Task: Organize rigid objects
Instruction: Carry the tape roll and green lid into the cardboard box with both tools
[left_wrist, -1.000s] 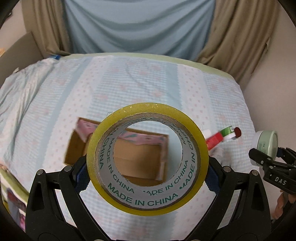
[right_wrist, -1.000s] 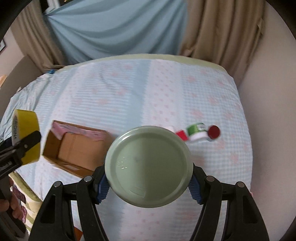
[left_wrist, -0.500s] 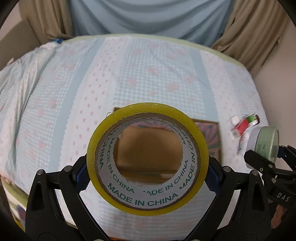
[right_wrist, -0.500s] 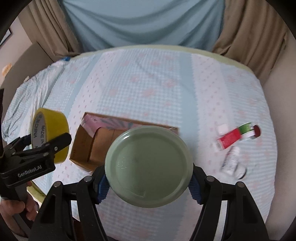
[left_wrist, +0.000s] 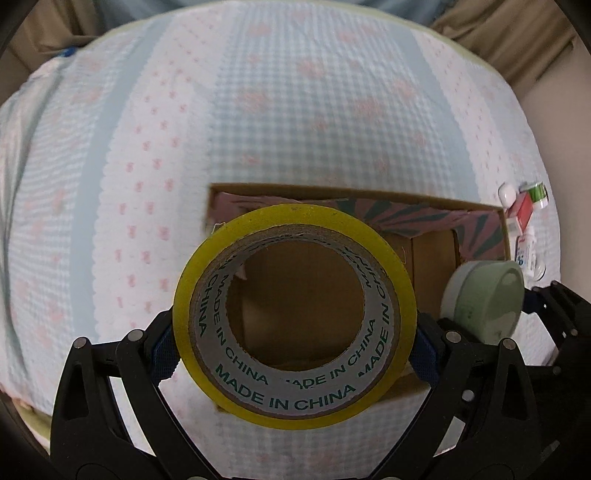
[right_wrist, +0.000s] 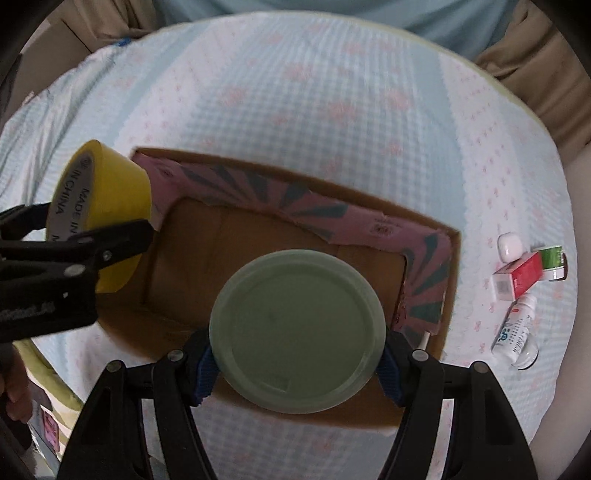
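From the left wrist, the left gripper (left_wrist: 293, 338) points steeply down, its blue pads clamped on a yellow tape roll (left_wrist: 293, 299) over the open cardboard box (left_wrist: 476, 218) on the bedspread (left_wrist: 295, 110).

From the right wrist, the right gripper (right_wrist: 297, 356) aims straight down, jaws gripping a green round jar (right_wrist: 297, 330) above the box's interior; small bottles (right_wrist: 517, 332) lie beside the box.

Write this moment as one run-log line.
left tongs: shut on tape | right tongs: shut on jar | both above open box | small items beside box, on cloth
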